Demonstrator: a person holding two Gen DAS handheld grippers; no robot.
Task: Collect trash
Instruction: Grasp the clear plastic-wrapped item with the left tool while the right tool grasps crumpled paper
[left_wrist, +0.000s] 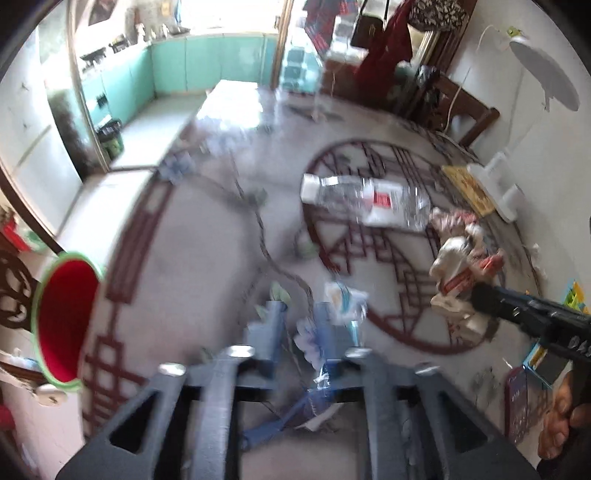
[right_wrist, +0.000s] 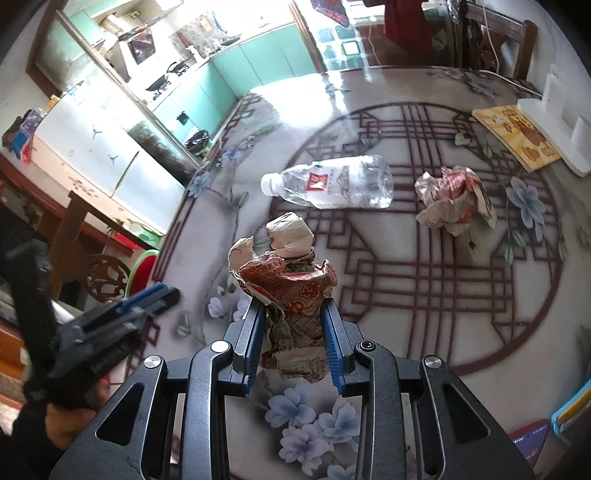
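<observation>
The job looks partway through, with both tongs loaded and more litter lying on the counter (right_wrist: 406, 332). The right tongs (right_wrist: 295, 332) are closed narrowly on a crumpled red-and-tan paper wrapper (right_wrist: 291, 273), its bunched top sticking up above the blue pads (right_wrist: 334, 343) and its tail hanging between them, clear of the counter's flowered top. The left tongs (left_wrist: 295, 325) appear in their own view to pinch a small scrunched bit of white-and-blue wrapper (left_wrist: 345, 299), though that view is smeared by motion and the exact hold is hard to read. Off to the left, below the counter edge, stands a red bin with a green rim (left_wrist: 61, 321), its mouth turned toward the camera; I judge this to be where the rubbish goes, and neither piece is in it yet. Left on the counter are a clear plastic bottle (right_wrist: 332, 182) lying on its side with a white cap and a red label, and just to its right, apart from it, a second crumpled wrapper (right_wrist: 454, 201). Farther right sit a yellow booklet (right_wrist: 517, 136) and a white lamp base (right_wrist: 554, 136), which do not look like trash. So two pieces are in hand, two remain, and whether the bin holds anything cannot be seen.
</observation>
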